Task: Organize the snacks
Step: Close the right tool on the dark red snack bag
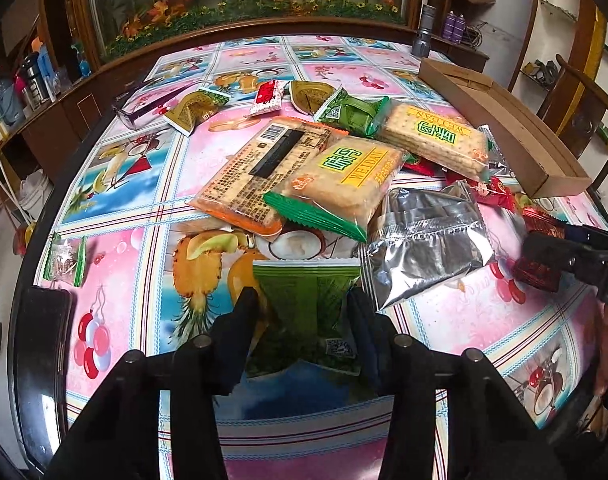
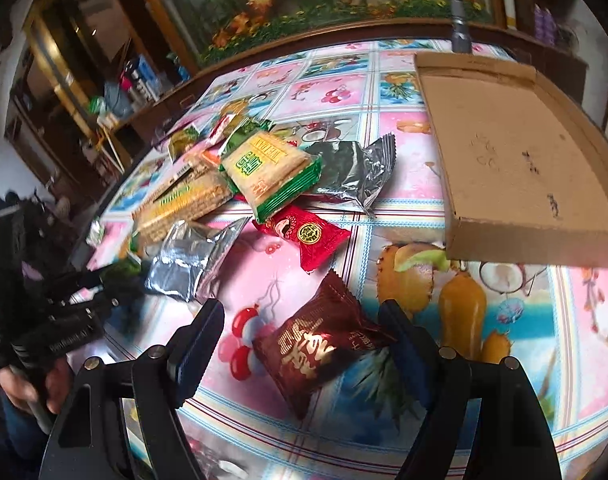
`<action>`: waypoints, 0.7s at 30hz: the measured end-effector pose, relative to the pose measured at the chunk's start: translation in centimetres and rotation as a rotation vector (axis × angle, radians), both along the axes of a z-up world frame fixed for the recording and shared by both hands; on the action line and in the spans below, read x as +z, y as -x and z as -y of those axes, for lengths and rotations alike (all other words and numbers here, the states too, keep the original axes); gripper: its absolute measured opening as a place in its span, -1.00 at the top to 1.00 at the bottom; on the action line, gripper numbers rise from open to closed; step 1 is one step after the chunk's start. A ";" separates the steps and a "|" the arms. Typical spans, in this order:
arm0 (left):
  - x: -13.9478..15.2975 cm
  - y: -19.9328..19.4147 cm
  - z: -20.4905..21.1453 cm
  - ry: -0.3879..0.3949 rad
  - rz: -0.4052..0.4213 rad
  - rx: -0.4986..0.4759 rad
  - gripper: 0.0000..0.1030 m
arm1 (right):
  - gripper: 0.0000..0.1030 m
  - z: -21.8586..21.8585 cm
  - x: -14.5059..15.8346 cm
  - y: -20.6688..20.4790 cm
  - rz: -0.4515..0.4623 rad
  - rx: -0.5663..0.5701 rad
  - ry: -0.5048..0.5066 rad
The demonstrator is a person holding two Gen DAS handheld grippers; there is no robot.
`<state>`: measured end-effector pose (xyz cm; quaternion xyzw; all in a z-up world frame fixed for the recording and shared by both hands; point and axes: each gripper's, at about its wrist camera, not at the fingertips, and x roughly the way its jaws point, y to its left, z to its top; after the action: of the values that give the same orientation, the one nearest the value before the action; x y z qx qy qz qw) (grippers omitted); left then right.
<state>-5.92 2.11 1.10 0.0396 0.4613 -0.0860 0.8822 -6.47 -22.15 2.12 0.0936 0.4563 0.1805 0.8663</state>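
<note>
A pile of snack packs lies on the fruit-print tablecloth: cracker packs [image 1: 344, 180], a silver foil pack [image 1: 428, 236] and red candies [image 2: 304, 236]. My left gripper [image 1: 302, 300] is open with its fingers on either side of a green snack pack [image 1: 308, 300] lying flat on the table. My right gripper [image 2: 304, 324] is open around a dark red snack pack [image 2: 316, 348] on the table; it also shows at the right edge of the left wrist view [image 1: 540, 264]. A shallow cardboard tray [image 2: 516, 152] lies empty at the right.
More small packs [image 1: 196, 108] and a pair of glasses [image 1: 140, 108] lie toward the far left of the table. A small clear packet [image 1: 64, 260] sits near the left edge. A grey metal cylinder [image 1: 424, 32] stands at the far right corner. A wooden cabinet [image 1: 244, 4] stands behind the table.
</note>
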 end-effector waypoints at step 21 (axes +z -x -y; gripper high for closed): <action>1.0 0.4 -0.3 0.065 0.019 0.011 0.42 | 0.25 0.3 2.2 0.9 0.065 0.041 -0.007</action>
<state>-6.30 2.46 2.07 0.0091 0.4501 -0.0958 0.8878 -7.35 -22.42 4.30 0.0813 0.4291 0.2026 0.8765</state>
